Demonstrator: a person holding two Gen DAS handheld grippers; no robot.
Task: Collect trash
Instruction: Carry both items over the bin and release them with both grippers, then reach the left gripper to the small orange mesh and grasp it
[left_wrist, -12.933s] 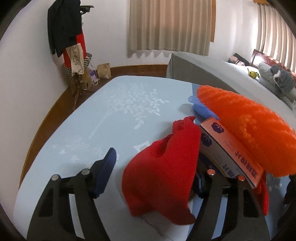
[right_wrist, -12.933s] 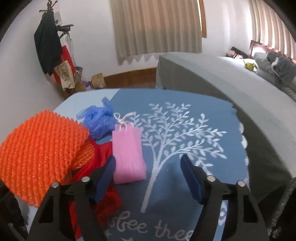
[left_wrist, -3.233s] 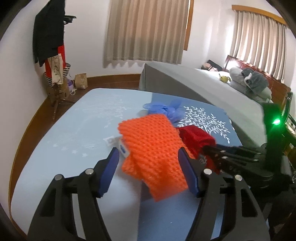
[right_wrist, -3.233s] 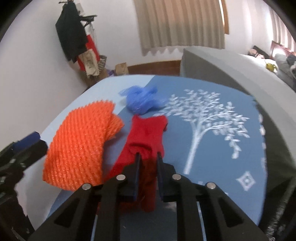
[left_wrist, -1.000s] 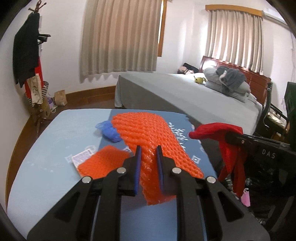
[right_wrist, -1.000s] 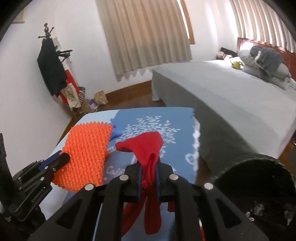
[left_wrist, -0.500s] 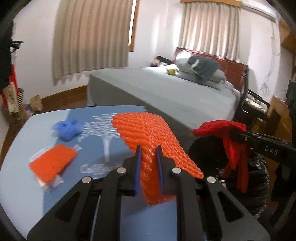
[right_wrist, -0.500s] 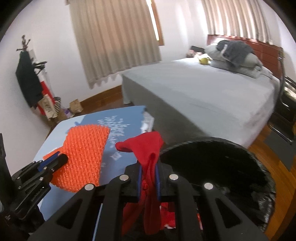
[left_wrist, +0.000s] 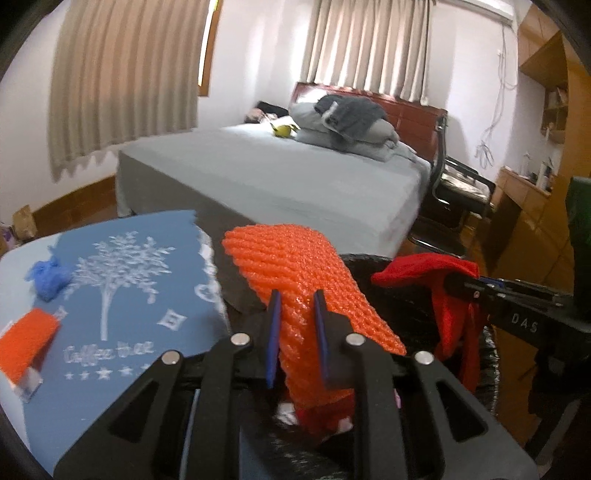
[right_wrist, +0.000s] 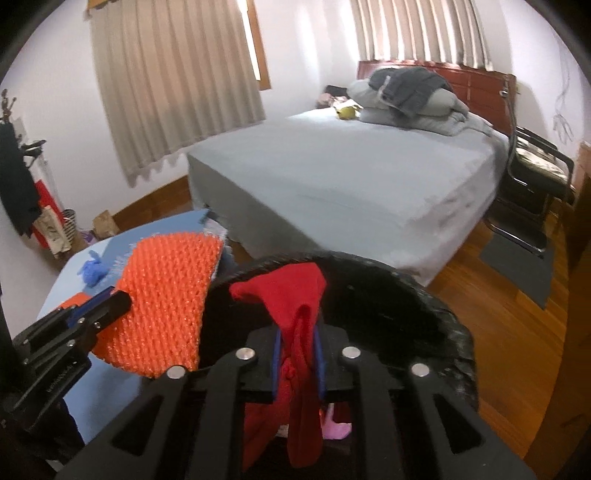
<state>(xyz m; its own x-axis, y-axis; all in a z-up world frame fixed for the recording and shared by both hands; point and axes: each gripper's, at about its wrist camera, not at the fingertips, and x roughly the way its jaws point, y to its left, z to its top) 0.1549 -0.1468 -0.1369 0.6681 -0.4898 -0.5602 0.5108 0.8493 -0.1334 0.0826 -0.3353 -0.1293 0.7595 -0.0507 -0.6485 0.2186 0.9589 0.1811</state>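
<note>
- On the far left of the left wrist view a crumpled blue bag of thin film lies on the worktop, which carries a blue mat printed with a white tree.
- Near the worktop's left edge sits a flat box with an orange face and a pale rim.
- The left tool has its blue pads set narrow around an orange net, a knobbly foam mesh sleeve that arches up and forward over the bin's near rim; its jaws have just been opening a little, with the net between them. Whether the pads still press on it I cannot tell.
- Below the net, inside the bin, lie red and pinkish scraps.
- The bin is round, lined with a crinkled black bag, and stands just beside the worktop's right edge.
- The right tool likewise has narrow jaws around a red cloth, soft and limp, bunched into a fold above the pads and hanging down below them over the bin's mouth; these jaws too have just been opening slightly.
- Behind the bin a grey bed with stacked pillows fills the middle ground.
- Right of the bed stand a black chair and wood flooring.
</note>
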